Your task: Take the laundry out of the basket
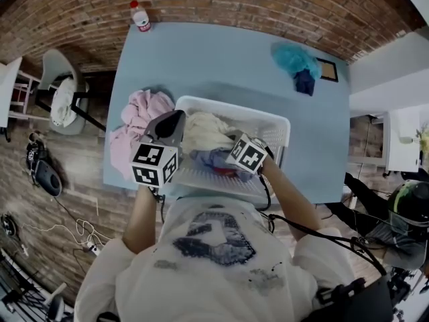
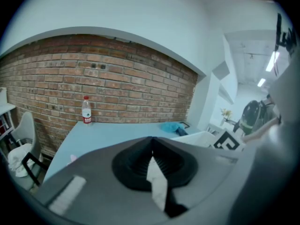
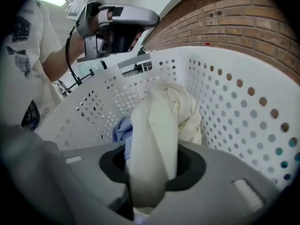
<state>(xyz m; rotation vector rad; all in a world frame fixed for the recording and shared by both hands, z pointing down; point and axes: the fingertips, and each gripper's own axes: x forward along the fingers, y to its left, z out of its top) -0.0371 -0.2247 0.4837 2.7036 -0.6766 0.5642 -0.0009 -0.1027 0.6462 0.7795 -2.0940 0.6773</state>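
A white perforated laundry basket [image 1: 278, 129] stands on the blue table [image 1: 201, 59] right in front of me. Inside it lie a cream cloth [image 1: 204, 131] and a blue garment [image 1: 214, 159]. My right gripper [image 1: 232, 139] reaches into the basket and is shut on the cream cloth [image 3: 159, 125], which runs up between its jaws [image 3: 152, 158] and hangs clear of the basket wall [image 3: 234, 102]. The blue garment [image 3: 121, 129] shows behind it. My left gripper [image 1: 171, 123] hovers over the basket's left rim, shut and holding nothing [image 2: 151, 142].
A pink pile of laundry [image 1: 137, 123] lies on the table left of the basket. A teal cloth [image 1: 295, 59] sits at the far right corner, a water bottle [image 1: 140, 16] at the far left edge by the brick wall. A chair [image 1: 60, 92] stands left of the table.
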